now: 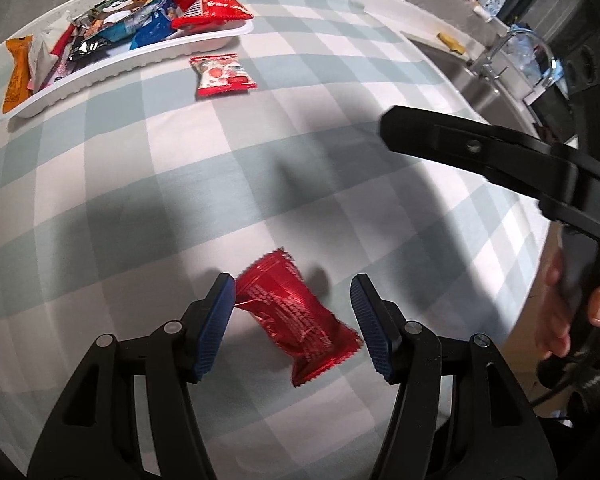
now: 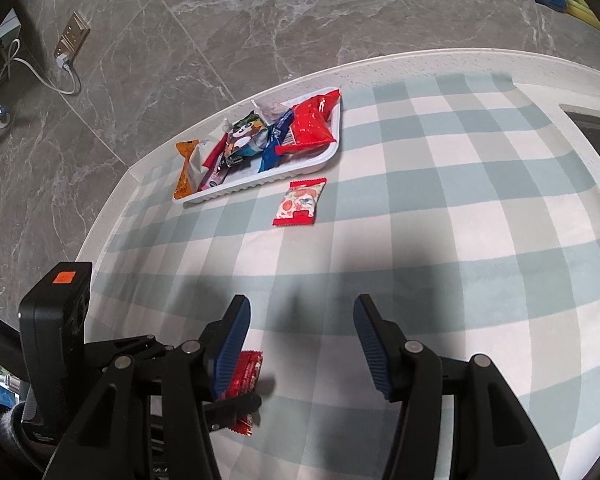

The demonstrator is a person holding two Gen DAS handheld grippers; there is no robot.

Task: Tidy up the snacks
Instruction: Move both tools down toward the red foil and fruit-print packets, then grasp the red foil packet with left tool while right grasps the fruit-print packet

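We can read almost nothing. On the black plastic arm of the right gripper [image 1: 500, 160], at the right edge of the left wrist view, stand pale letters that begin "DA"; the rest is cut off. Print on the snack wrappers is too blurred to read.

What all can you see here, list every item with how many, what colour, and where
white tray: one, white, far end of the cloth, full of mixed snack packets
red foil packet: one, red, on the cloth between the left gripper's open fingers
red-and-white packet: one, on the cloth just in front of the tray
checked cloth: one, pale green and white, covering the counter
sink tap: one, metal, beyond the cloth's far right edge
left gripper: black, blue pads, open
right gripper: black, blue pads, open, empty
hand: one, holding the right gripper's handle
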